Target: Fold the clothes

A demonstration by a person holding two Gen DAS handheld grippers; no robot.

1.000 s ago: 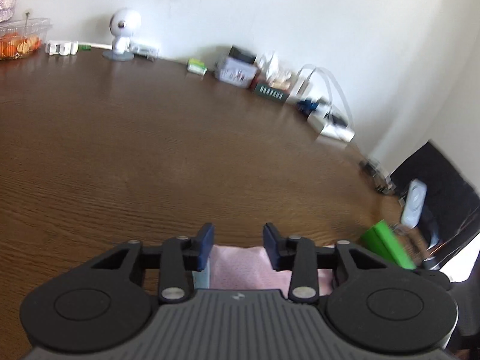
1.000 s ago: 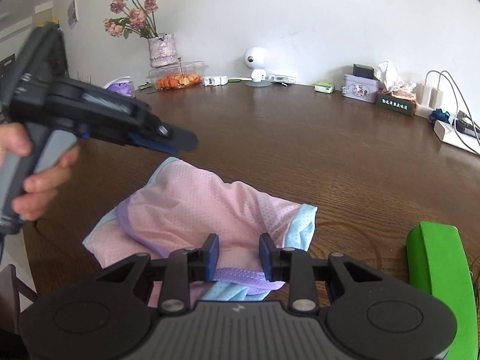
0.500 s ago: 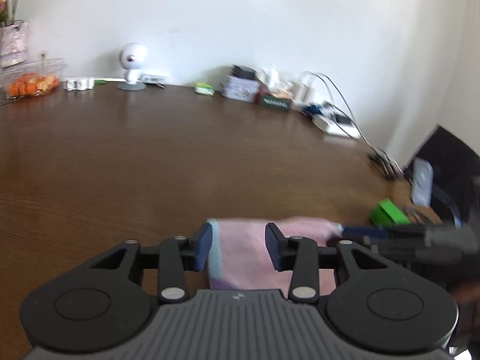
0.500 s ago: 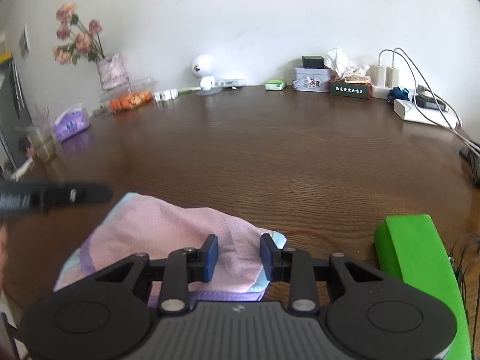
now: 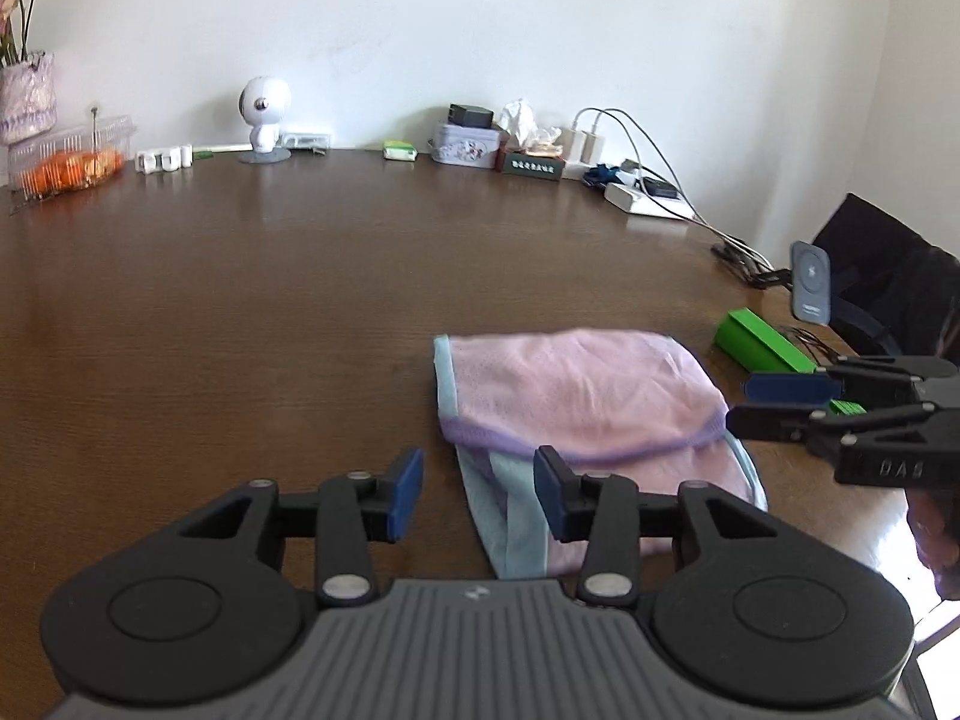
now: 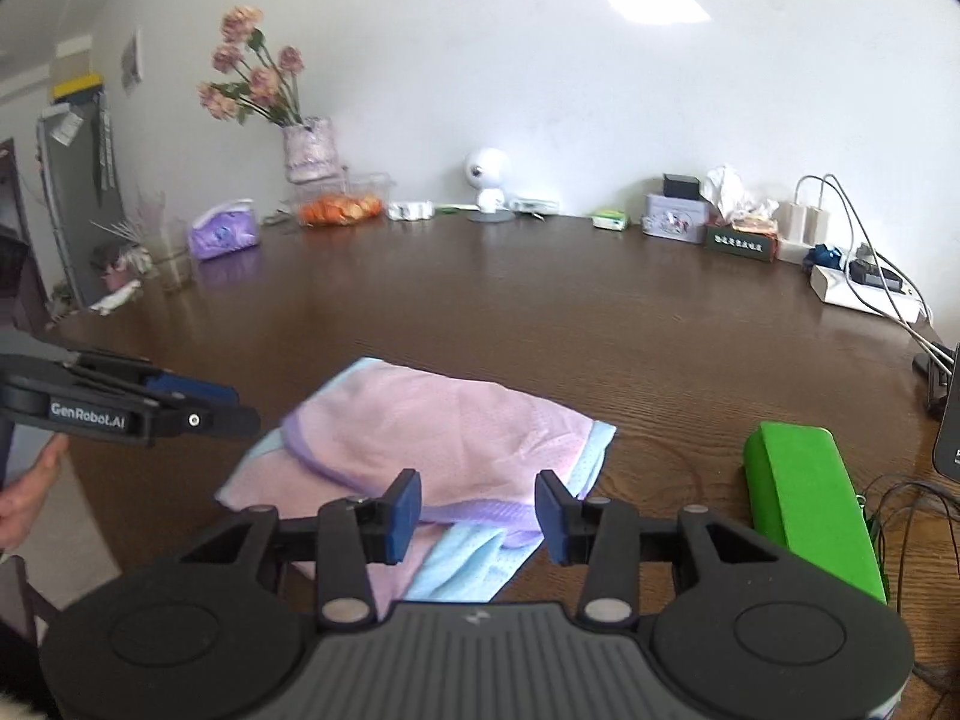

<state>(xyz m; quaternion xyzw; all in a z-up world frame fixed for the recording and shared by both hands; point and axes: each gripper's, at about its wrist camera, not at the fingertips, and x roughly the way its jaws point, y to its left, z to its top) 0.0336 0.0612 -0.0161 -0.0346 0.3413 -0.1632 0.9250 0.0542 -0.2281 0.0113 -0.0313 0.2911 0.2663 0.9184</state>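
A folded pink mesh garment (image 5: 576, 396) with purple and light-blue trim lies on the brown table (image 5: 240, 300) near its front edge. My left gripper (image 5: 477, 495) is open above the garment's near left corner, nothing between its fingers. In the right wrist view the same garment (image 6: 444, 438) lies just beyond my right gripper (image 6: 477, 516), which is open and holds nothing. The right gripper (image 5: 774, 405) also shows at the garment's right side in the left wrist view, and the left gripper (image 6: 204, 405) shows at the garment's left in the right wrist view.
A green block (image 6: 804, 504) lies right of the garment, cables beside it. Along the far wall stand a white camera figure (image 5: 261, 120), boxes (image 5: 468, 144), chargers and a power strip (image 5: 642, 201), a vase of flowers (image 6: 306, 147) and a tray of oranges (image 5: 66, 165). A phone stand (image 5: 810, 291) is at right.
Both grippers have pulled back and apart from the garment, and both have opened wider. The garment now lies flatter and folded on the table, held by neither.
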